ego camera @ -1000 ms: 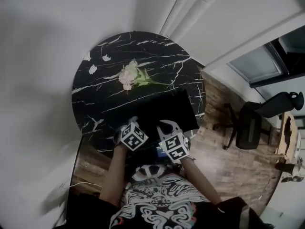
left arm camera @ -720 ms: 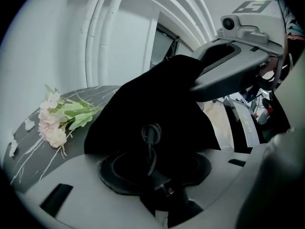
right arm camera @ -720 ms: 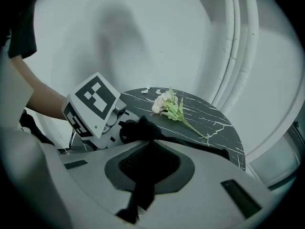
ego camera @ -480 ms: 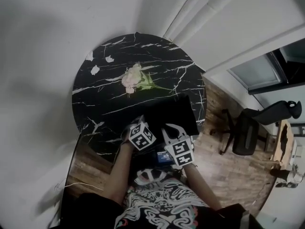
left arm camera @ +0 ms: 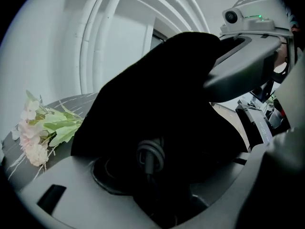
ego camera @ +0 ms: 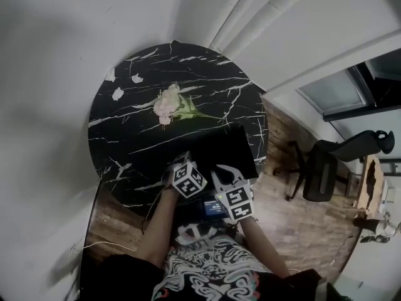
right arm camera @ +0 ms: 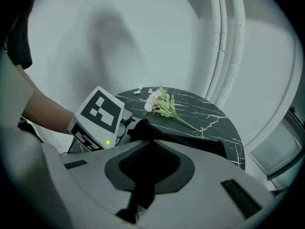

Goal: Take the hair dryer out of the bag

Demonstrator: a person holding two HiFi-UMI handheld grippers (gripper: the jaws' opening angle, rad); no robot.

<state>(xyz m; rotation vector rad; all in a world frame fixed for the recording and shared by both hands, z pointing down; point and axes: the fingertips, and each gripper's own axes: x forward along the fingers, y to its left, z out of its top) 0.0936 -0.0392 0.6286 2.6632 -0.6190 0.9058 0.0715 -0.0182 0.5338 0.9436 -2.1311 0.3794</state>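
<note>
Right claw (right arm camera: 147, 168) on limp black bag (ego camera: 222, 149)

Your bag (ego camera: 222, 149) lies at the table's (ego camera: 125, 140) near edge; the flowers (ego camera: 168, 102) lie behind it, toward the middle.

The left forearm (ego camera: 160, 221) and right forearm (ego camera: 263, 246), both bare, reach forward and down from the body, bringing the two grippers close together. The left hand-held gripper (ego camera: 182, 165) has just been opening its jaws, and they now stand wide, with the mouth of the black bag (ego camera: 222, 152) and a looped cord (left arm camera: 150, 156) showing between them, unpinched. The right hand-held gripper (ego camera: 220, 173), tilted downward just beside it, has its jaws closed on a fold of the bag.
</note>
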